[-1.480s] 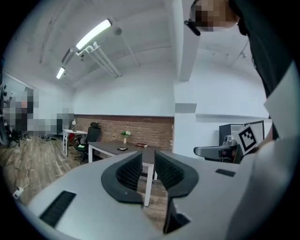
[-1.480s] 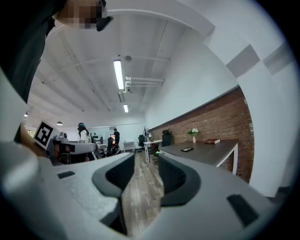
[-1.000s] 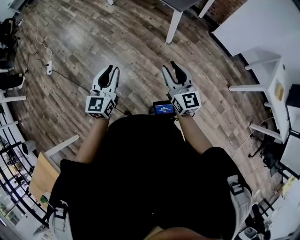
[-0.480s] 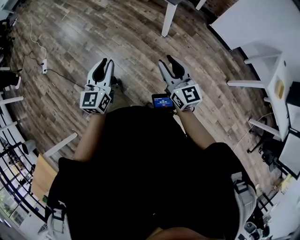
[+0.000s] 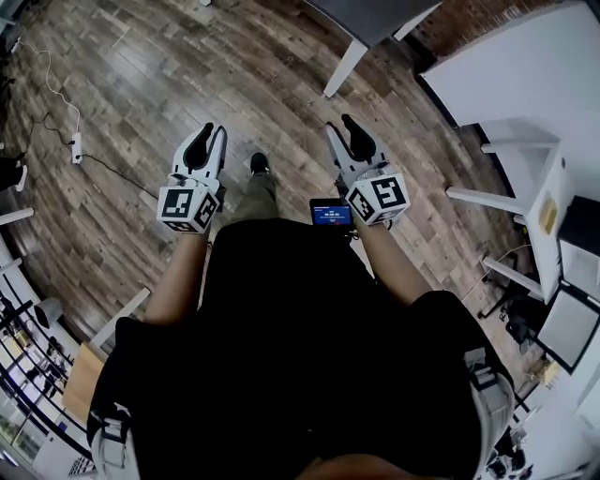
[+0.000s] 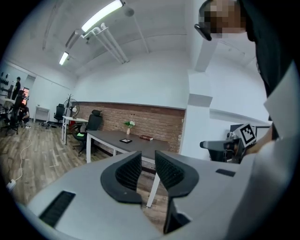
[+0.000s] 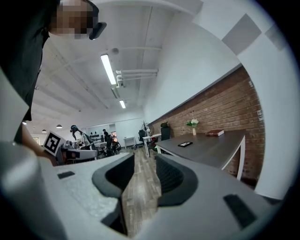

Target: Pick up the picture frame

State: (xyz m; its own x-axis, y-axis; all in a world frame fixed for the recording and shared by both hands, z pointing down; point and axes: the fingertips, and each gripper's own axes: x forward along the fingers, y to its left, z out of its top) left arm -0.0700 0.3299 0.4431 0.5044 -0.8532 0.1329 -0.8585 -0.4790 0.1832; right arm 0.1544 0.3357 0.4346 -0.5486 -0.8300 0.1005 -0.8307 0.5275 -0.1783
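The picture frame (image 6: 125,140) is a small dark frame lying flat on a long dark grey table (image 6: 105,139), far ahead in the left gripper view. It shows again in the right gripper view, the frame (image 7: 185,144) resting on the same table (image 7: 211,150). In the head view only the table's corner (image 5: 375,14) shows at the top. My left gripper (image 5: 208,136) and right gripper (image 5: 345,129) are held level in front of the person, well short of the table. Both stand open, the left gripper (image 6: 147,159) and the right gripper (image 7: 144,164) with nothing between their fingers.
On the table a small potted plant (image 6: 128,125) and a book (image 6: 146,138) stand near the brick wall. A black office chair (image 6: 93,123) sits at the table's far end. White tables (image 5: 506,66) line the right side. A power strip and cable (image 5: 75,147) lie on the wood floor at the left.
The person has walked forward over the wood floor, so the grey table's corner has come into the head view's top edge. Both grippers kept their pose and stayed open.
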